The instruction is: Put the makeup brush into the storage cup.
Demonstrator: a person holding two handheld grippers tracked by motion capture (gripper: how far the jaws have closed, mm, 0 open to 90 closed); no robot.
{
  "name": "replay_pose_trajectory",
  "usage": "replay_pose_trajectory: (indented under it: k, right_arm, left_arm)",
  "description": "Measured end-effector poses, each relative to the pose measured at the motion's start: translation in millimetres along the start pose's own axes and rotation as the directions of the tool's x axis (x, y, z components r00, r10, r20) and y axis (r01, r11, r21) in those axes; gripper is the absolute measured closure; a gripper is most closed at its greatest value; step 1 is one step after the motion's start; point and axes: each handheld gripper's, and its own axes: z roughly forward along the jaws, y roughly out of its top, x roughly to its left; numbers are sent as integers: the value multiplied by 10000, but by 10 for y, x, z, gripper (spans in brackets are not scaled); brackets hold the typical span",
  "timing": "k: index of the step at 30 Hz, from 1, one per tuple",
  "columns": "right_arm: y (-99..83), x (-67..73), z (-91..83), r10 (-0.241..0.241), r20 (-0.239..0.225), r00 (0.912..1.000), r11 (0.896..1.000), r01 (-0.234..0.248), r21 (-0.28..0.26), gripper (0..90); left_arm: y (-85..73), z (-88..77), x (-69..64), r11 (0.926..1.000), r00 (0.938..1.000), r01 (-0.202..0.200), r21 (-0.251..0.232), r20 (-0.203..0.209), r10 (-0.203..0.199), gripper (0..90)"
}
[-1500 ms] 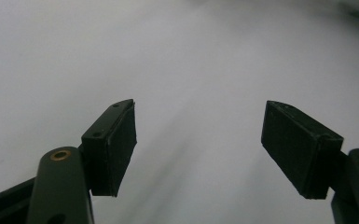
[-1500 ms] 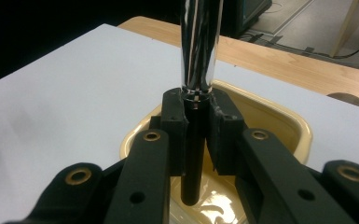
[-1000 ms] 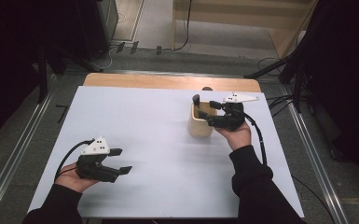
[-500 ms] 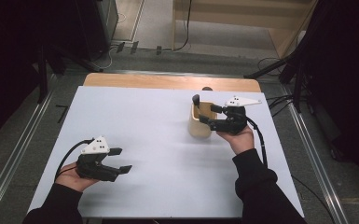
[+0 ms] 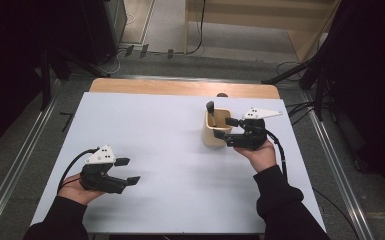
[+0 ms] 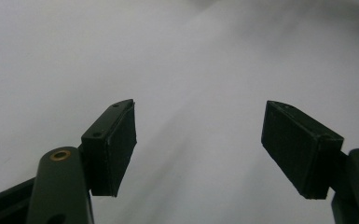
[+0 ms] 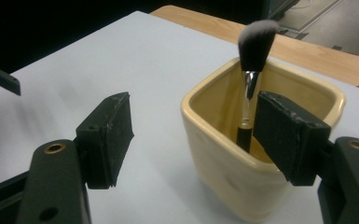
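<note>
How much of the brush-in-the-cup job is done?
Done: the makeup brush stands in the cream cup, bristles up. In hand: nothing; the right gripper is open at the cup, one jaw inside the rim. Left: probably just pulling away. The left gripper rests open, apart.

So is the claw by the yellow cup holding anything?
No. The right claw is open around one wall of the cup, pads not pressing it. The brush stands inside the cup. The left claw is open too.
</note>
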Motion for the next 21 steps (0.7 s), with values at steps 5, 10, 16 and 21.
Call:
replay_pose_trajectory:
  k: [5, 10, 16, 21]
  right_arm:
    - [-40, 39, -39, 24, -219, 9998, 10000, -23, 20, 292]
    - [-79, 102, -94, -193, -276, 9994, 9998, 195, 46, 290]
    - [-115, 162, -161, -314, -493, 9983, 9995, 312, -46, 290]
    - [-139, 213, -210, -456, -633, 9970, 9990, 453, -61, 290]
  left_arm:
    - [1, 6, -5, 10000, 10000, -10, 47, 18, 10, 269]
    - [1, 6, -7, 10000, 10000, -28, 40, 25, 27, 269]
    - [-1, 8, -19, 9999, 10000, -93, 86, 4, 93, 269]
    - [0, 9, -19, 9999, 9999, -102, 80, 18, 102, 269]
